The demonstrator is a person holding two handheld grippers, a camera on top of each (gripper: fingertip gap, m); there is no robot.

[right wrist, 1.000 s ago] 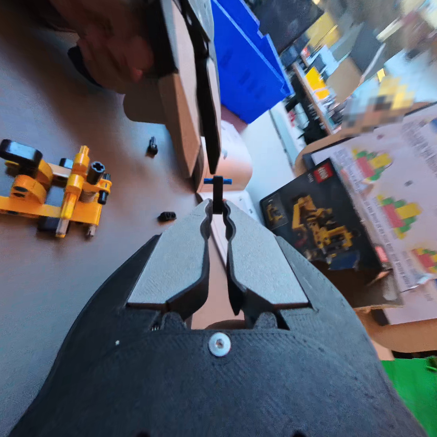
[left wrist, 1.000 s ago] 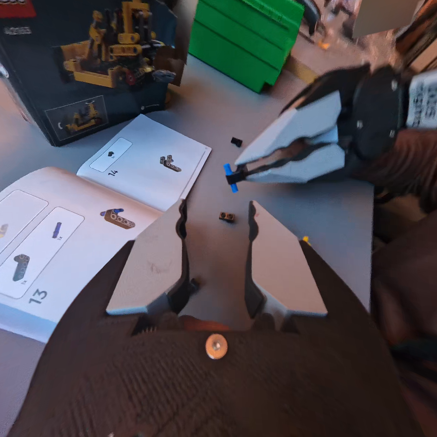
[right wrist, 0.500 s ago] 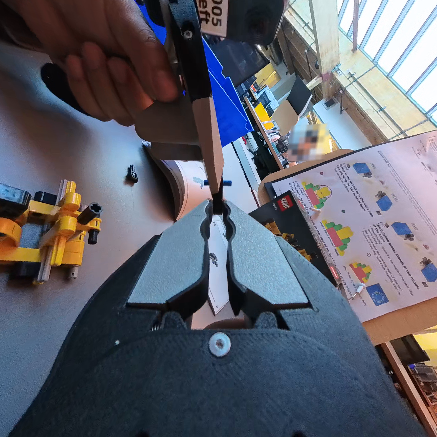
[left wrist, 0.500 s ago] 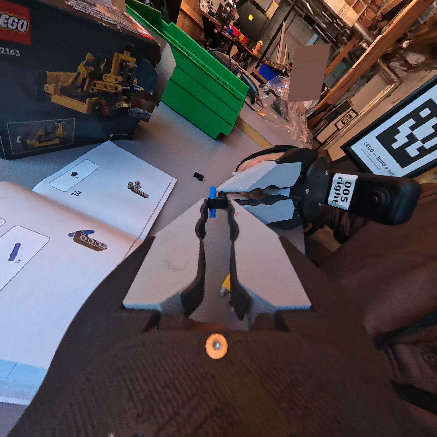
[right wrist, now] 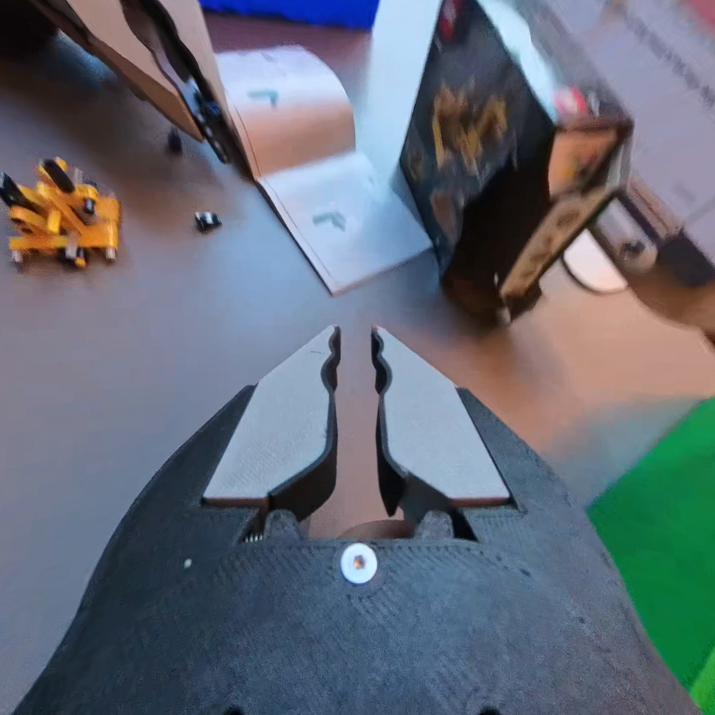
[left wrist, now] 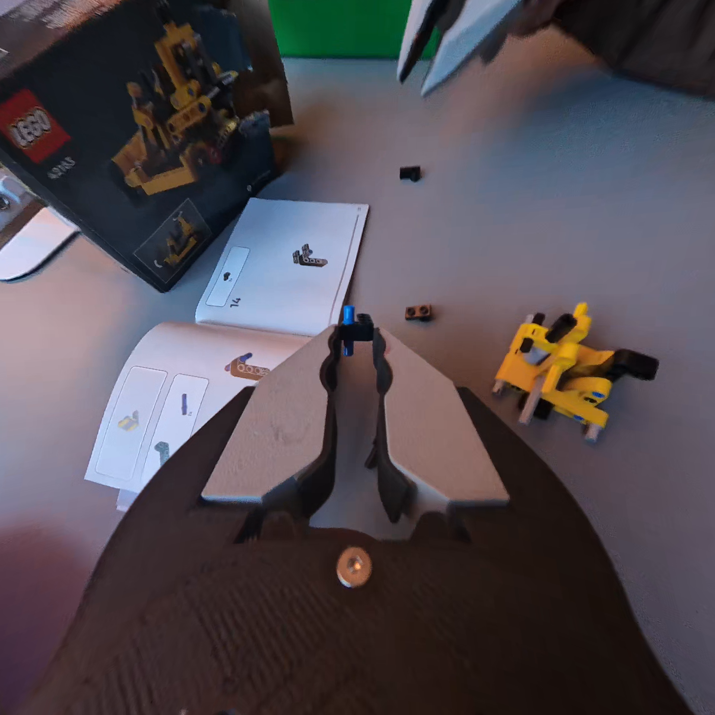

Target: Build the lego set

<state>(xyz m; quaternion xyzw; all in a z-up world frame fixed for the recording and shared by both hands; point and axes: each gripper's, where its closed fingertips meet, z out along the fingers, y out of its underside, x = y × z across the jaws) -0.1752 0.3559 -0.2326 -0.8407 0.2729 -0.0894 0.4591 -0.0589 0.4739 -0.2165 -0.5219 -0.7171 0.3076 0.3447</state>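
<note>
2 claws are in my views, and only 1 carries anything. My left claw (left wrist: pixel 354 333) is closed at the tips on a small black connector (left wrist: pixel 360 332) with a blue pin (left wrist: pixel 348 334) through it, held above the bench (left wrist: pixel 541 216) just over the near edge of the open instruction booklet (left wrist: pixel 286 267). My right claw (right wrist: pixel 355 333) holds nothing, its fingers parted by a narrow gap over bare bench; in the left wrist view it appears blurred at the top edge.

I take the booklet as landmark. Right of it, close by, lies a small dark 2-hole piece (left wrist: pixel 418 312), and farther right sits the yellow partial build (left wrist: pixel 557 371) with black parts and grey axle ends. Beyond the booklet's far right corner rests another small black piece (left wrist: pixel 410 173). Left of and behind the booklet stands the dark set box (left wrist: pixel 116 154), picturing a yellow machine. Behind the box I see a green bin (left wrist: pixel 336 27).
</note>
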